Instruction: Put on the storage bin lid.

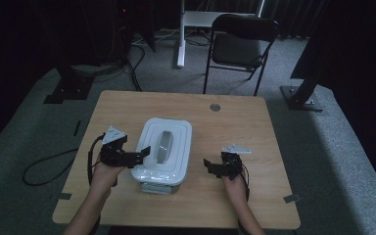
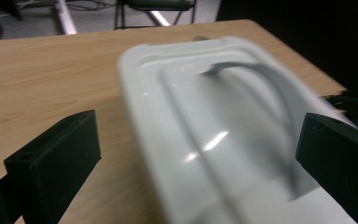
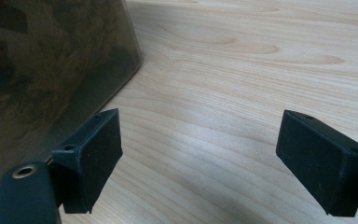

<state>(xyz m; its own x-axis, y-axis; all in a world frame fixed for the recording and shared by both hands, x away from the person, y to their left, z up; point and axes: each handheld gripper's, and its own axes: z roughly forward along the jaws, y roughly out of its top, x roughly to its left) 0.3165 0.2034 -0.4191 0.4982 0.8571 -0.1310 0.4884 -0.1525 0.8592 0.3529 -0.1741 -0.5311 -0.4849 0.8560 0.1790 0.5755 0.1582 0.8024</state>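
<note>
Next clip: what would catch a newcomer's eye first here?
The white lidded container with its grey handle stands out mid-table, its lid seeming to overhang the base at the near end. The left hand-held gripper sits at its left edge with jaws wide open, nothing pinched between them. The right hand-held gripper rests open on the bare wooden table, apart from the container.

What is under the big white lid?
The white lid sits on a box, whose pale edge peeks out at the near end. The lid covers the box, so whatever is inside cannot be seen.
</note>
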